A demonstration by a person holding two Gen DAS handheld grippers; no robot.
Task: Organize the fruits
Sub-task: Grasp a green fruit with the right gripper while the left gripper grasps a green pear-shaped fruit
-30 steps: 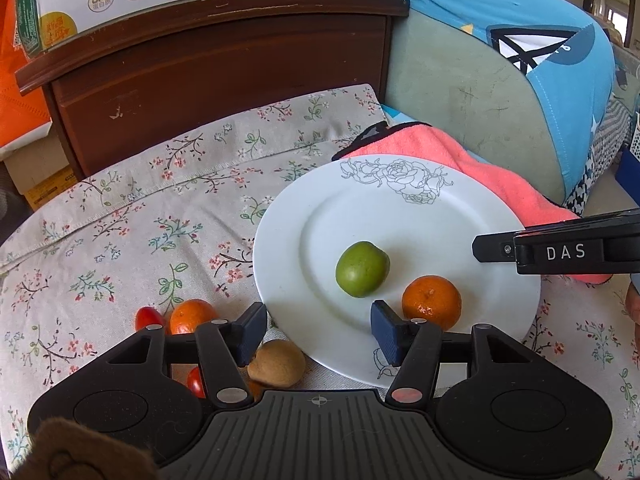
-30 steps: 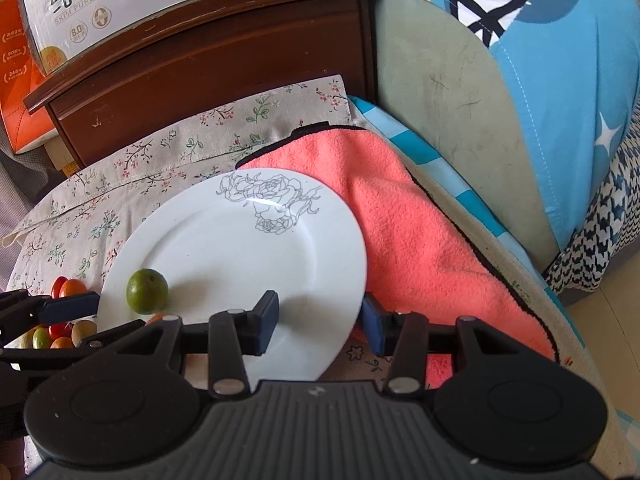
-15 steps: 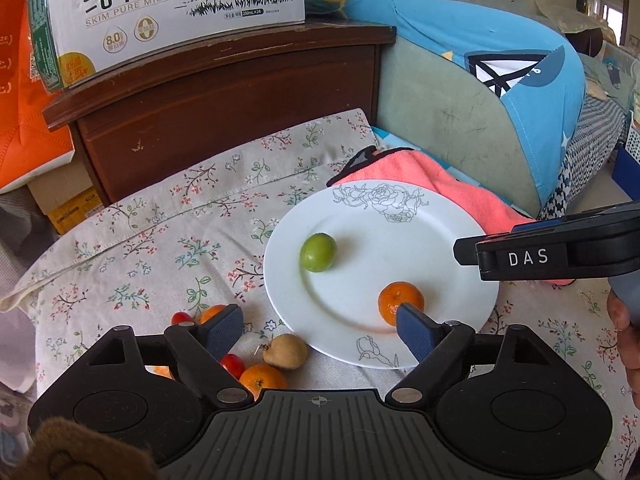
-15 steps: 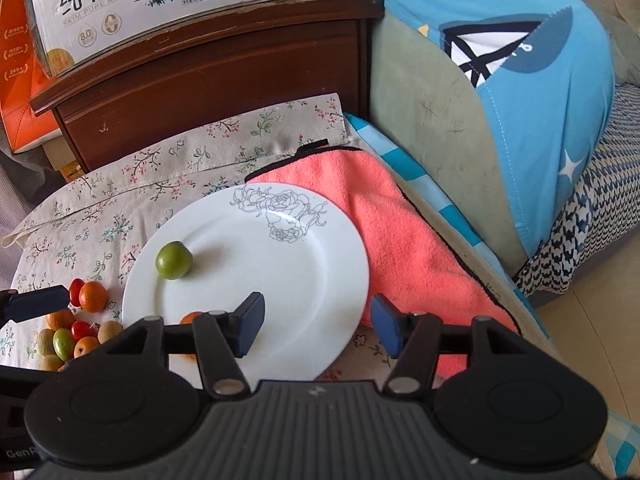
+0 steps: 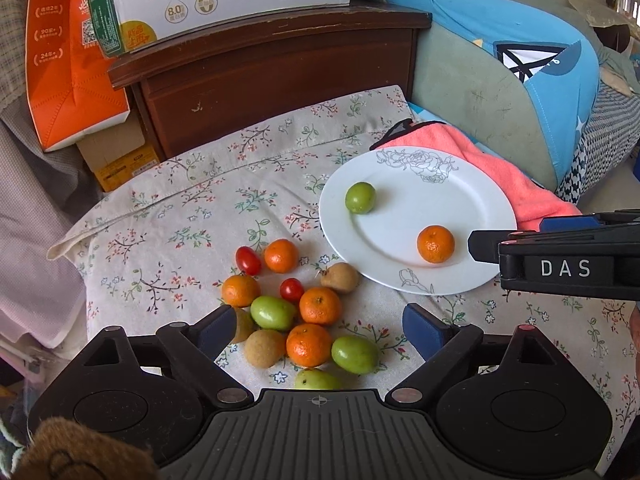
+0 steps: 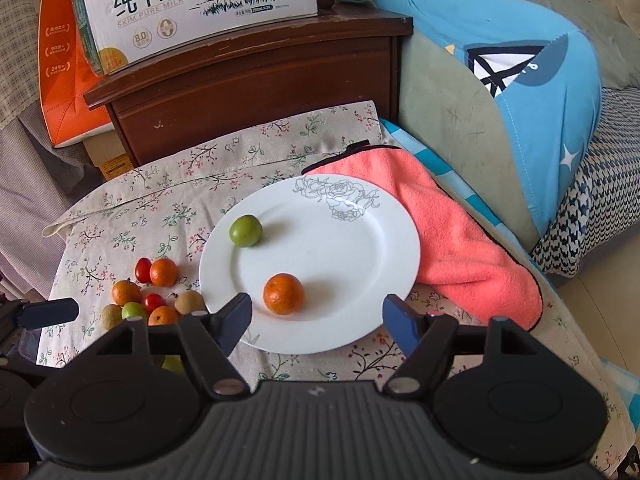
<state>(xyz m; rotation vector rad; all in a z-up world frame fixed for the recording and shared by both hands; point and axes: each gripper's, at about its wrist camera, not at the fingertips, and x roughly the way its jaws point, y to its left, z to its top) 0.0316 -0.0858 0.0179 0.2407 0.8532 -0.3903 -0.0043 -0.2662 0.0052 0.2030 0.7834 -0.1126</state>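
Note:
A white plate (image 5: 476, 200) (image 6: 352, 248) with a rose print lies on the floral cloth. On it sit a green fruit (image 5: 360, 197) (image 6: 245, 231) and a small orange (image 5: 435, 244) (image 6: 283, 294). Left of the plate lies a pile of loose fruit (image 5: 304, 316) (image 6: 148, 300): several oranges, green fruits, brown fruits and two red tomatoes. My left gripper (image 5: 320, 328) is open and empty above the pile. My right gripper (image 6: 316, 316) is open and empty over the plate's near rim, and shows side-on in the left wrist view (image 5: 560, 256).
A pink towel (image 5: 500, 176) (image 6: 452, 236) lies under the plate's right side. A dark wooden headboard (image 5: 280, 68) with a milk carton box (image 6: 192, 8) on top stands behind. Blue and green cushions (image 6: 500, 92) rise at the right. An orange box (image 5: 68, 80) stands at the left.
Both grippers have pulled back and up, and both have opened wider. The left view has swung left, so the whole fruit pile shows between its fingers. The orange stays on the plate.

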